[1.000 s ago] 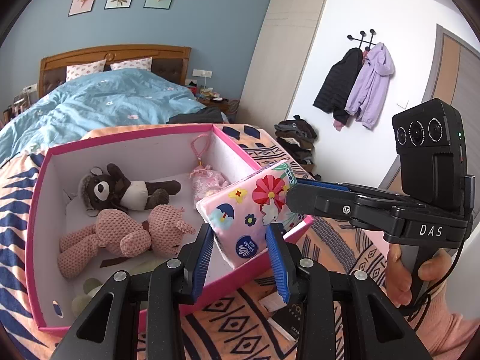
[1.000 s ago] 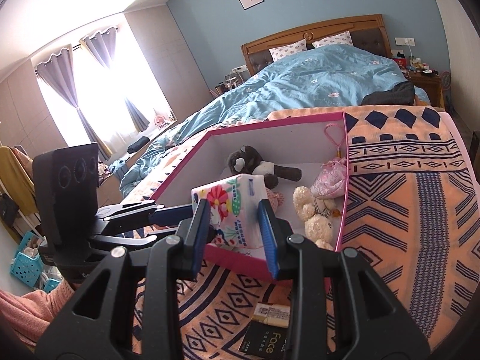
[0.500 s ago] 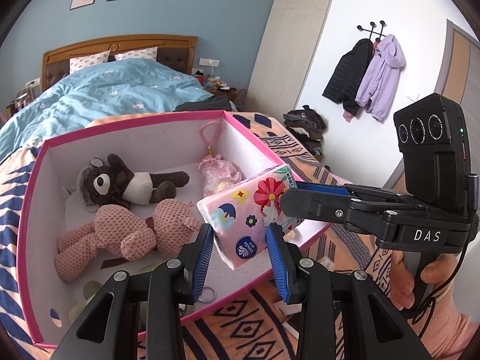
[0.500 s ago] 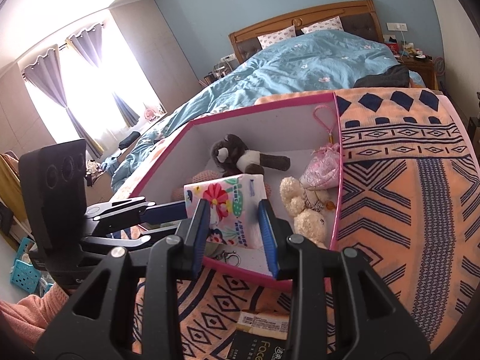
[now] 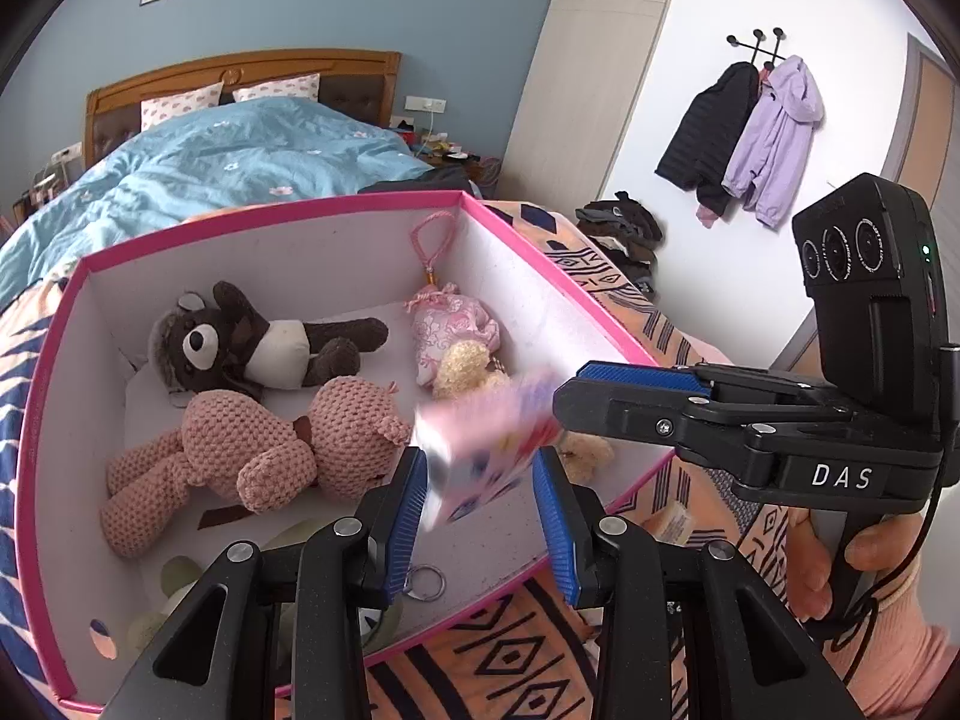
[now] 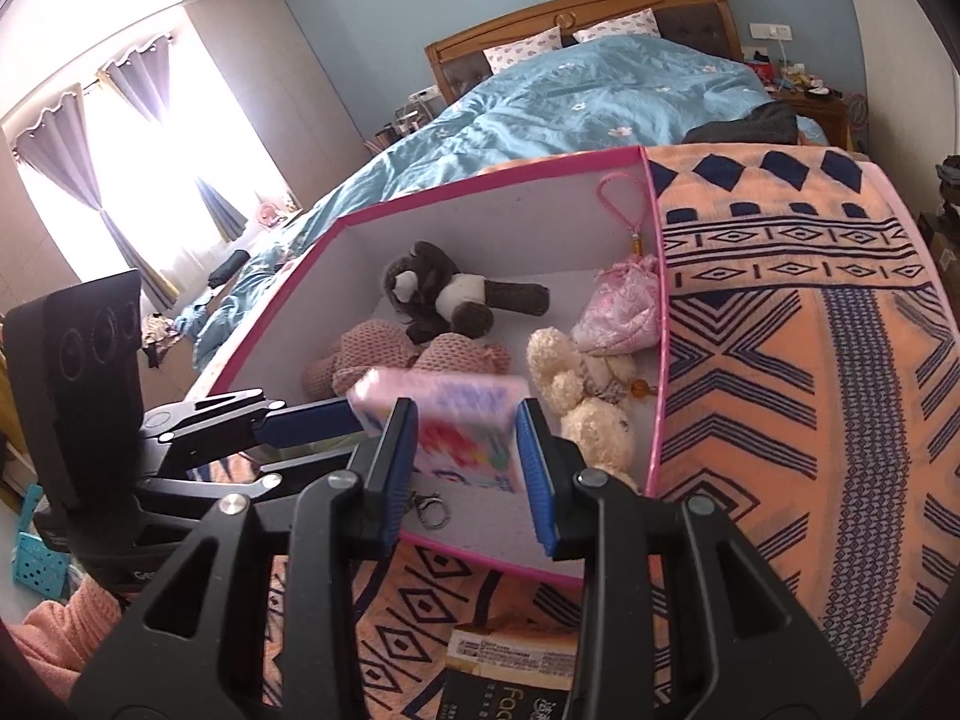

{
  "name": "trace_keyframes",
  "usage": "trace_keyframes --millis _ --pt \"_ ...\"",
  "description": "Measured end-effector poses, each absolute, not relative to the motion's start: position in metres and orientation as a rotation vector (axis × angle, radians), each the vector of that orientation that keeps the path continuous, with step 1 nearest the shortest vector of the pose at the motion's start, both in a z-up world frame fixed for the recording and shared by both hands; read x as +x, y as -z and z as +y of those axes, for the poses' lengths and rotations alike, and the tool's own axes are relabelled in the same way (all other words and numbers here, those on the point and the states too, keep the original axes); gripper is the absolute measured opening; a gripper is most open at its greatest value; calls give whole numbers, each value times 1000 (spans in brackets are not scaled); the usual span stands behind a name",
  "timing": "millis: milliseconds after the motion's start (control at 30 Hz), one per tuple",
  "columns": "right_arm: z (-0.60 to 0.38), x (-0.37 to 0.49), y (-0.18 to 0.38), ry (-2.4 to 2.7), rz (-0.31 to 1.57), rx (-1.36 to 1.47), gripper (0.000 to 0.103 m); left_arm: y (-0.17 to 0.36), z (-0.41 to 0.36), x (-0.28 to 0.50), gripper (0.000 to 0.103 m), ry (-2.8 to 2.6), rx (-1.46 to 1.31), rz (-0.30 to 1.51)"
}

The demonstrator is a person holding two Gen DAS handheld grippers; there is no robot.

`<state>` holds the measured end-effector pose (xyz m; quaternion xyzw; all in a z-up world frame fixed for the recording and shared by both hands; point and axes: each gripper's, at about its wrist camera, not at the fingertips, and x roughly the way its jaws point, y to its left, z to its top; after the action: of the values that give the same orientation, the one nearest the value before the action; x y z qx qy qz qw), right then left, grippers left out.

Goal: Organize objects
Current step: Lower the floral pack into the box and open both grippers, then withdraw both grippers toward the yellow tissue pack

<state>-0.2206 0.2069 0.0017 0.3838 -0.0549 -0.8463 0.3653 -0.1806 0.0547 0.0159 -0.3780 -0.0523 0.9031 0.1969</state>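
The right gripper (image 6: 462, 462) is standing spread around the blurred tissue pack (image 6: 462, 432), not pinching it. The left gripper (image 5: 480, 504) is also spread. The pack is hanging at lower centre, above the pink box (image 6: 480, 180), long axis across the fingers.

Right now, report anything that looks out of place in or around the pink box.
The floral tissue pack is motion-blurred and tilted between the fingers of the right gripper above the pink box, not resting inside; whether it is gripped is unclear. A packet lies outside the box on the patterned blanket.
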Motion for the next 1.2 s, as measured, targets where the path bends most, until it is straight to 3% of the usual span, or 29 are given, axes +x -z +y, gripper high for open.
trace_keyframes --millis 367,500,733,1200 --pt "215 -211 -7 2191 -142 954 37 -21 53 -167 36 -2556 -1006 -138" --pt "225 -199 -10 2189 -152 922 37 -28 52 -152 41 -2559 -952 -133" --pt "256 -166 -15 2194 -151 863 47 -38 58 -109 46 -2495 -835 -128" --pt "286 -167 62 2172 -196 1121 47 22 105 -104 48 -2316 -1049 -86"
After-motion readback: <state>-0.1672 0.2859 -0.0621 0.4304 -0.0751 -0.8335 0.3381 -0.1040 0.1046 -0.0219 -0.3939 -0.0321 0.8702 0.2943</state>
